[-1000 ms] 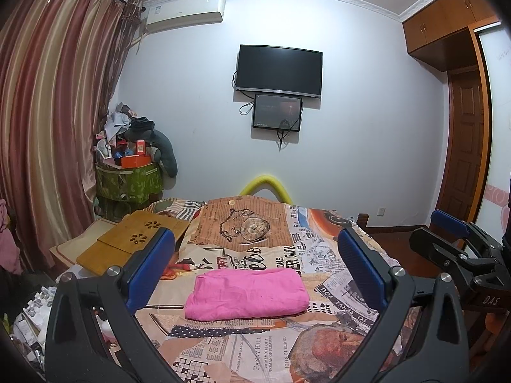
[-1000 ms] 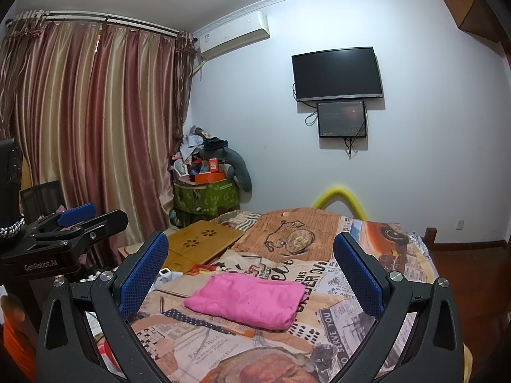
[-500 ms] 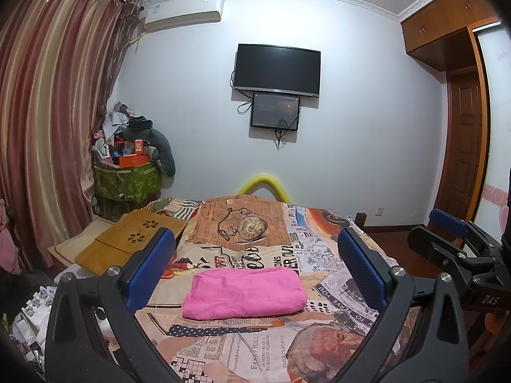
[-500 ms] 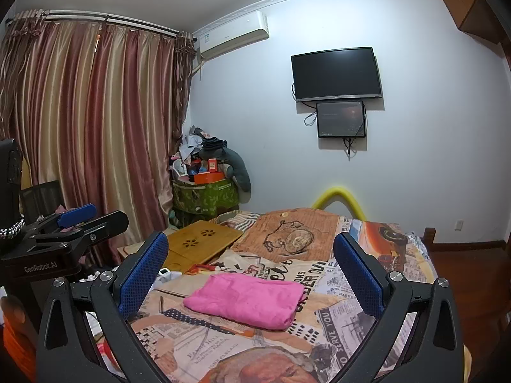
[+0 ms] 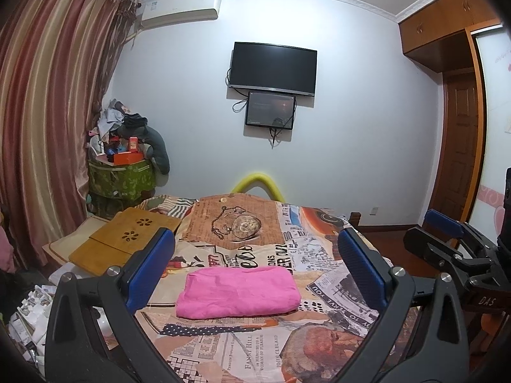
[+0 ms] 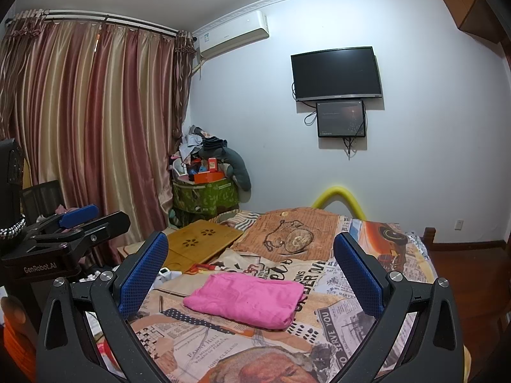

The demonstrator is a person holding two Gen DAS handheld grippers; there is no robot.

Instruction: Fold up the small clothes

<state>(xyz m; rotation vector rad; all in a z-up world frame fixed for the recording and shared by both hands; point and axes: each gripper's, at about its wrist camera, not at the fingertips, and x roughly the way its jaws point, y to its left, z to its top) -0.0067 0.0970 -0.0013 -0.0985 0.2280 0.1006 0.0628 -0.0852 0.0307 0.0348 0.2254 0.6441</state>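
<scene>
Folded pink cloth flat on bed, ahead of both tongs, left and right, spread wide, empty, clear of it

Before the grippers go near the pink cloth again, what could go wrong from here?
1. The pink cloth already lies folded on the bedspread; a pinch by the open left gripper or right gripper on only the top layer could pull the fold open.
2. The bedspread is soft and loose, so the fingers might catch it together with the cloth.
3. The wooden lap tray lies close at the left, and a wide swing might hit it.
</scene>
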